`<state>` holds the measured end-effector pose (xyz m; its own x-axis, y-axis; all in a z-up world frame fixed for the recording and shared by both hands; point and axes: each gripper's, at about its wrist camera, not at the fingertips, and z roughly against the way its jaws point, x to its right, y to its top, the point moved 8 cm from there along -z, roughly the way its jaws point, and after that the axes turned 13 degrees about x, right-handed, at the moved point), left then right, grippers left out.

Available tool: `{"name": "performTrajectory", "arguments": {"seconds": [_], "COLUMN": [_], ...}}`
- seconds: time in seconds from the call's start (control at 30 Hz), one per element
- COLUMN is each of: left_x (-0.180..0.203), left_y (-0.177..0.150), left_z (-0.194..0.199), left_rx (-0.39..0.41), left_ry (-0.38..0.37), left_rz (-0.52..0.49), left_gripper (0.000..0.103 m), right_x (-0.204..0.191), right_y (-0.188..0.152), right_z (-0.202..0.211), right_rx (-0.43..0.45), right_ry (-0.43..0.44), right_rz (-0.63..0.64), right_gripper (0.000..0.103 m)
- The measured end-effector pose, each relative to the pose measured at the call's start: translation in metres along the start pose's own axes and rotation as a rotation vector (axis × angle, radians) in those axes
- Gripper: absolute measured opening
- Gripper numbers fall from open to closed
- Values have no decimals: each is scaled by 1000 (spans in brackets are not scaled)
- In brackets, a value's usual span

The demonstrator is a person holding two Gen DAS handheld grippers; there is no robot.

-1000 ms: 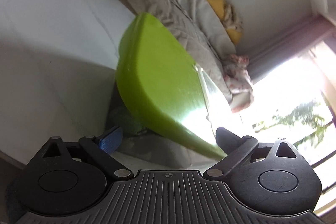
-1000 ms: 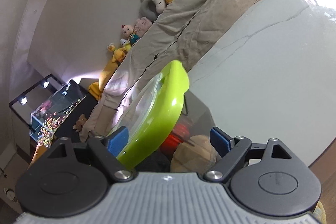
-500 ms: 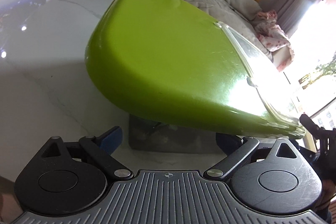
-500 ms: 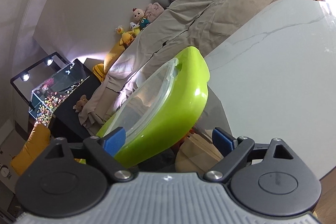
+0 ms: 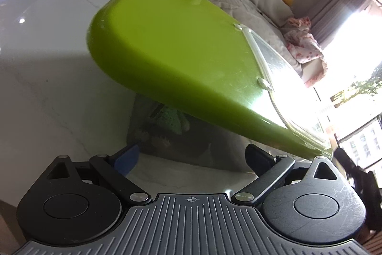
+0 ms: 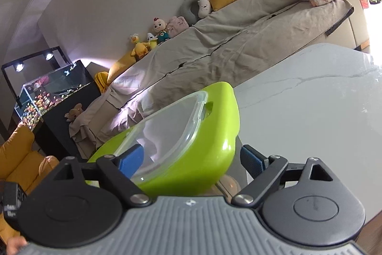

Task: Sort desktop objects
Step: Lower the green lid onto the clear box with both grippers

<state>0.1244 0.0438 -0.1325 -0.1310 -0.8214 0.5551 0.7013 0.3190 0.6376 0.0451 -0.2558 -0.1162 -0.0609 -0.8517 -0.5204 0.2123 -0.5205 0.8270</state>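
Note:
A lime-green lid [image 5: 179,59] with a clear window hangs tilted over a clear box [image 5: 214,152] on the white marble table [image 5: 47,78]. Something green and fuzzy [image 5: 167,121] lies inside the box. My left gripper [image 5: 193,157] is open at the box's near side, its right finger [image 5: 260,157] just under the lid's low edge. In the right wrist view the lid [image 6: 198,147] lies across my open right gripper [image 6: 191,159]. The left pad [image 6: 131,159] overlaps the window, and a small gap shows by the right pad [image 6: 250,159]. A tan object [image 6: 226,185] sits beneath.
A long sofa under a beige sheet [image 6: 226,59] runs behind the table, with plush toys [image 6: 160,28] along the wall. A fish tank [image 6: 47,92] and an orange chair [image 6: 19,154] stand at left. The table surface [image 6: 310,111] stretches right. A bright window [image 5: 353,51] glares.
The lid has swung from steeply upright to much flatter and come lower over the box. Both grippers keep the same wide opening.

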Motion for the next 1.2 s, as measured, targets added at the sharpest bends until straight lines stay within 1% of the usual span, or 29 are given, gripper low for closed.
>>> {"name": "performTrajectory", "arguments": {"seconds": [0.17, 0.23, 0.27, 0.3, 0.33, 0.37, 0.4, 0.53, 0.6, 0.67, 0.8, 0.87, 0.9, 0.97, 1.0, 1.03, 1.1, 1.17, 1.2], "left_x": [-28, -32, -29, -28, -25, -22, -19, -9, -5, -1, 1, 2, 3, 11, 13, 15, 13, 5, 0], "left_y": [7, 9, 10, 10, 10, 10, 12, 20, 24, 31, 47, 49, 47, 38, 32, 27, 19, 22, 29], "left_z": [-4, -8, -11, -12, -13, -14, -16, -25, -32, -40, -57, -60, -57, -45, -36, -27, -9, 1, 3], "left_rx": [32, 26, 30, 32, 32, 32, 35, 38, 41, 58, 94, 96, 83, 60, 54, 56, 85, 100, 119], "left_ry": [76, 80, 84, 92, 99, 105, 111, 117, 119, 132, 167, 186, 186, 156, 140, 130, 100, 62, 78], "left_rz": [98, 119, 107, 84, 61, 39, 28, -9, -29, -36, -30, -27, -16, -3, -1, 12, 90, 200, 229], "left_gripper": [99, 99, 99, 99, 99, 99, 99, 99, 99, 99, 99, 99, 99, 99, 99, 99, 99, 100, 100], "right_x": [0, 1, 1, 1, 1, 1, 1, 2, -28, -28, -22, -21, -21, -15, -11, -7, 0, 7, 11], "right_y": [-7, -10, -11, -12, -14, -15, -16, -22, -32, -28, -23, -22, -22, -15, -12, -8, -1, 6, 10], "right_z": [2, 3, 3, 4, 4, 5, 5, 7, -5, -12, -33, -39, -38, -36, -34, -33, -30, -27, -25], "right_rx": [-16, -23, -26, -29, -33, -36, -39, -52, -42, -38, -53, -57, -57, -44, -38, -31, -18, -5, 2], "right_ry": [-8, -11, -13, -14, -16, -17, -19, -25, -41, -52, -35, -39, -46, -51, -53, -55, -59, -63, -65], "right_rz": [56, 79, 90, 101, 112, 124, 135, 180, 191, 200, 164, 152, 154, 105, 78, 52, -2, -55, -81], "right_gripper": [89, 89, 89, 86, 81, 79, 80, 79, 79, 79, 79, 79, 79, 79, 81, 86, 89, 90, 90]}}
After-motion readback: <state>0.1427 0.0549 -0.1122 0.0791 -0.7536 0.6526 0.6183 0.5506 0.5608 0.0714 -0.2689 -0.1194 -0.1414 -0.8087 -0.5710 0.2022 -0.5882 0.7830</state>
